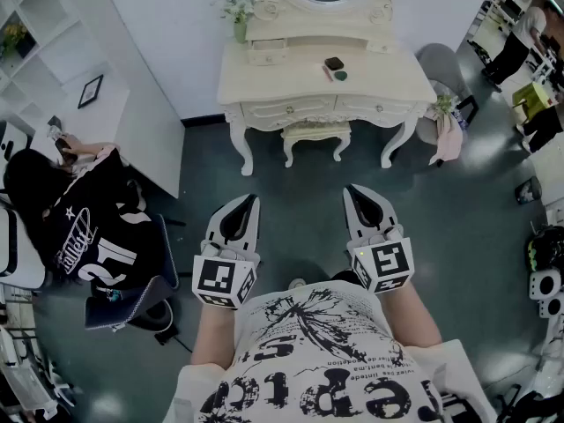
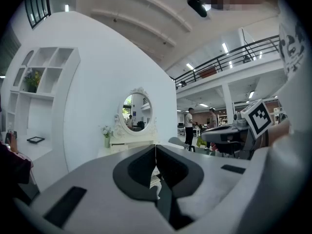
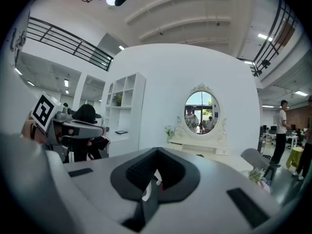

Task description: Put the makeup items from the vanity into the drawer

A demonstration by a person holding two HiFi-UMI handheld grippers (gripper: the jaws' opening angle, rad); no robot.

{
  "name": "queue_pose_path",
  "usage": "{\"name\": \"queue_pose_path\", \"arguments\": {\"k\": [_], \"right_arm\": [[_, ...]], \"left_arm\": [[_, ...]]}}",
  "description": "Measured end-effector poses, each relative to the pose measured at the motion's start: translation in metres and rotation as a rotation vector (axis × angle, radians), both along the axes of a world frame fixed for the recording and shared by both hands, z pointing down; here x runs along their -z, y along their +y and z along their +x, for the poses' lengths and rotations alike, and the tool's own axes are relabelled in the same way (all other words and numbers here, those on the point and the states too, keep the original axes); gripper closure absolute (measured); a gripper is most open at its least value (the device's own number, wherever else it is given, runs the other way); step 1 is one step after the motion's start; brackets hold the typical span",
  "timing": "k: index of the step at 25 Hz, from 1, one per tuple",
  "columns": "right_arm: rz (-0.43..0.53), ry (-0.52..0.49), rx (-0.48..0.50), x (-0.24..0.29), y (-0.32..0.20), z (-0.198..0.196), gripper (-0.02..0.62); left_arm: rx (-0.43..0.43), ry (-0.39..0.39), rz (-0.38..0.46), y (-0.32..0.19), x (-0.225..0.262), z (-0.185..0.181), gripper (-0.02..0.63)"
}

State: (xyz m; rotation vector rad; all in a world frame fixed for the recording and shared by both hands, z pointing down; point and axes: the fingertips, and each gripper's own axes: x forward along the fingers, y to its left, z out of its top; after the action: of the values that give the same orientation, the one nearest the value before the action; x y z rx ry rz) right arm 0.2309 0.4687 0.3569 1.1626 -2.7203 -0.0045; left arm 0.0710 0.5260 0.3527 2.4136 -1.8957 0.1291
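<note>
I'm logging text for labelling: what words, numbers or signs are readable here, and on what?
"21": seated person's black jersey; script word beside it too blurred.
Wearer's T-shirt: large print, upside down, cut off, not legible.
Patterns, no letters: left cube marker, right cube marker.
On the vanity, makeup items: too small.

Open floor (image 1: pixel 300 179) runs ahead to the vanity (image 1: pixel 397 79); a stool (image 1: pixel 315 133) blocks its front, a seated person (image 1: pixel 79 214) crowds the left.

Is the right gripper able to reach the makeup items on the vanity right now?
Probably not yet: the right gripper is shut and well short of the makeup items on the vanity; open floor lies between.
</note>
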Motion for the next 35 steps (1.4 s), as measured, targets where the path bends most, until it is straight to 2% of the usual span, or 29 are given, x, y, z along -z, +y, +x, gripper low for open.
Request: {"name": "queue_pose_path", "arguments": {"k": [14, 22, 29, 35], "right_arm": [[-0.044, -0.010, -0.008, -0.007, -0.001, -0.004, 0.577], [-0.100, -0.005, -0.029, -0.023, -0.020, -0.006, 0.577], [-0.137, -0.017, -0.006, -0.039, -0.071, -0.022, 0.577], [-0.139, -0.016, 0.028, -0.046, -0.159, -0.041, 0.577]], "left_arm": [[-0.012, 0.013, -0.018, -0.004, -0.007, -0.003, 0.586], [0.000, 0.028, -0.050, -0.015, -0.018, -0.011, 0.586], [0.005, 0.020, -0.039, -0.050, -0.025, -0.022, 0.586], [0.056, -0.002, -0.065, -0.128, -0.033, -0.041, 0.586]]}}
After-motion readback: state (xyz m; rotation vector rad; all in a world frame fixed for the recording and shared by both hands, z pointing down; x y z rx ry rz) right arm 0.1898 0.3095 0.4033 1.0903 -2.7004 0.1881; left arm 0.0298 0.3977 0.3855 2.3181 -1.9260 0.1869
